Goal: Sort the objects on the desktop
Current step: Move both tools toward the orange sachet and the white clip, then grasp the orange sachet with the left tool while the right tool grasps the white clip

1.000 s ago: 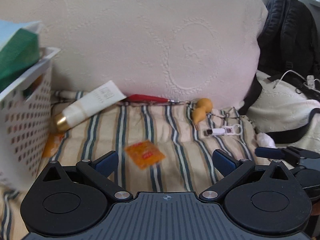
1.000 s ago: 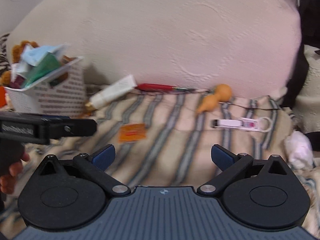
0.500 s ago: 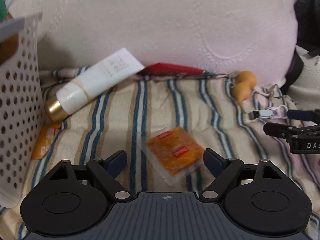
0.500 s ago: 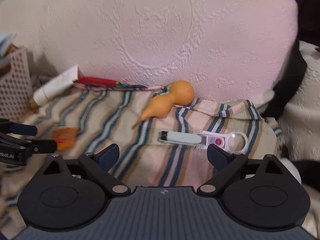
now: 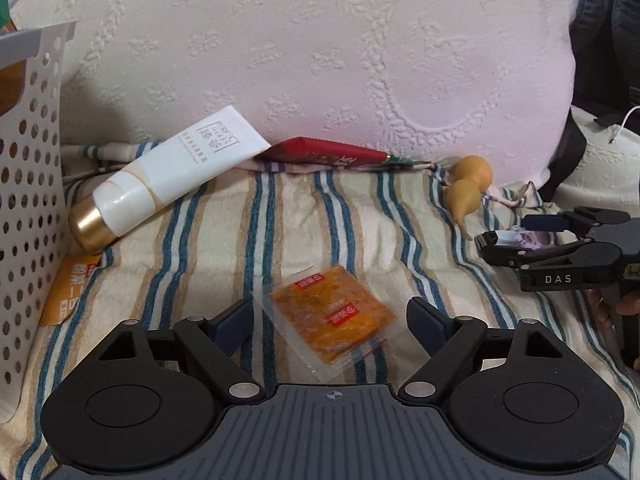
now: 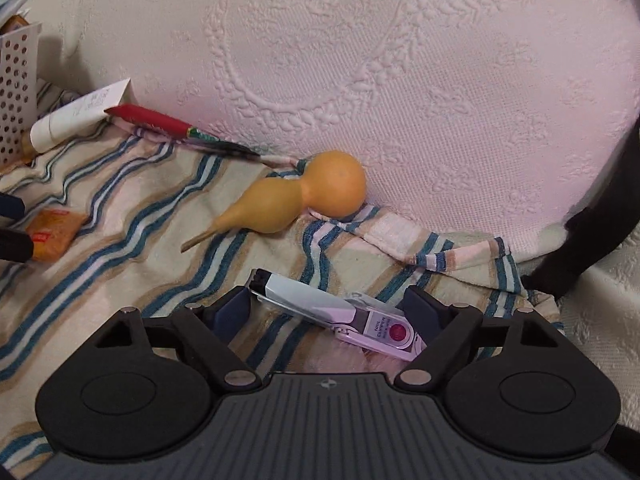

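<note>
An orange sauce packet [image 5: 334, 312] lies flat on the striped towel [image 5: 280, 232], between the fingers of my left gripper [image 5: 330, 316]. That gripper is open, with a gap on each side of the packet. A white and pink nail clipper [image 6: 320, 308] lies slantwise between the fingers of my right gripper [image 6: 326, 308], whose jaws are closing; the pads do not visibly press on it. In the left wrist view the right gripper [image 5: 510, 236] sits low over the clipper at the right edge. A yellow gourd [image 6: 304, 196] rests against the pillow just beyond.
A white perforated basket [image 5: 28, 200] stands at the left with an orange sachet [image 5: 68, 288] at its foot. A white tube with a gold cap [image 5: 160, 188] and a red packet [image 5: 328, 152] lie along the big cream pillow [image 5: 320, 60]. A dark backpack [image 5: 608, 40] is at the far right.
My left gripper dropped forward until the orange packet came between its fingers, then held still. My right gripper swung right and down onto the nail clipper, and its fingers drew closer together.
</note>
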`<action>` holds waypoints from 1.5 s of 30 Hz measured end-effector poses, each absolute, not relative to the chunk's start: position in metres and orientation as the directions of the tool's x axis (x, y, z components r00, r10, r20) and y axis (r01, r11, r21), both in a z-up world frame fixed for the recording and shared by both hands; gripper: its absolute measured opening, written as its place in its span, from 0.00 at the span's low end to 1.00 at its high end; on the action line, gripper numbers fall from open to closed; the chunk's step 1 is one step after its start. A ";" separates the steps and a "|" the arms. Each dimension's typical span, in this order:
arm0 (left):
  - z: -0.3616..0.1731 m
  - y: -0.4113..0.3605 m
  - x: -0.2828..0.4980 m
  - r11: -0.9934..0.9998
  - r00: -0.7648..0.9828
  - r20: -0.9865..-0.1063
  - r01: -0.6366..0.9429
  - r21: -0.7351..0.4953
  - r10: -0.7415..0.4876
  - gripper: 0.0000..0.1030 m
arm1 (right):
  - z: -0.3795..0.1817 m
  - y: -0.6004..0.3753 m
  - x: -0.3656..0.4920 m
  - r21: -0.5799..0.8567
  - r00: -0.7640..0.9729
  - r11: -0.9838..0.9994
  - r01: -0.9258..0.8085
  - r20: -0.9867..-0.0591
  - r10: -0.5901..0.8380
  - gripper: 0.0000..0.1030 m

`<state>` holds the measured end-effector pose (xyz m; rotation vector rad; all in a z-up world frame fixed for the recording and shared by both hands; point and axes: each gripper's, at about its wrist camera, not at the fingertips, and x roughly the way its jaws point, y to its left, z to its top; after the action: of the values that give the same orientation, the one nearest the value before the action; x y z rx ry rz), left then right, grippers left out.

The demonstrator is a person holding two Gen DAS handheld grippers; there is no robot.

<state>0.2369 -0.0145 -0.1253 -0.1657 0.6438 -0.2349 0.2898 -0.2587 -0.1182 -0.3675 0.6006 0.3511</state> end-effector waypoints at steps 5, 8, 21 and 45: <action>-0.125 -0.015 0.236 0.963 0.778 -0.573 0.162 -0.215 -0.259 0.88 | -0.112 -0.259 0.285 -0.220 0.760 0.882 -0.418 -0.616 0.207 0.47; -0.125 -0.015 0.236 0.967 0.779 -0.578 0.149 -0.205 -0.243 0.86 | -0.106 -0.263 0.279 -0.214 0.746 0.891 -0.401 -0.640 0.182 0.23; -0.127 -0.012 0.238 0.969 0.763 -0.603 0.127 -0.211 -0.232 0.90 | -0.110 -0.273 0.280 -0.266 0.765 0.870 -0.415 -0.620 0.175 0.60; -0.129 -0.013 0.244 0.976 0.771 -0.602 0.117 -0.186 -0.207 0.91 | -0.107 -0.260 0.281 -0.154 0.732 0.895 -0.420 -0.640 0.234 0.44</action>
<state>0.2438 -0.0132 -0.1292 -0.1412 0.6676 -0.1762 0.2808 -0.2595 -0.1067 -0.2988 0.6573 0.3653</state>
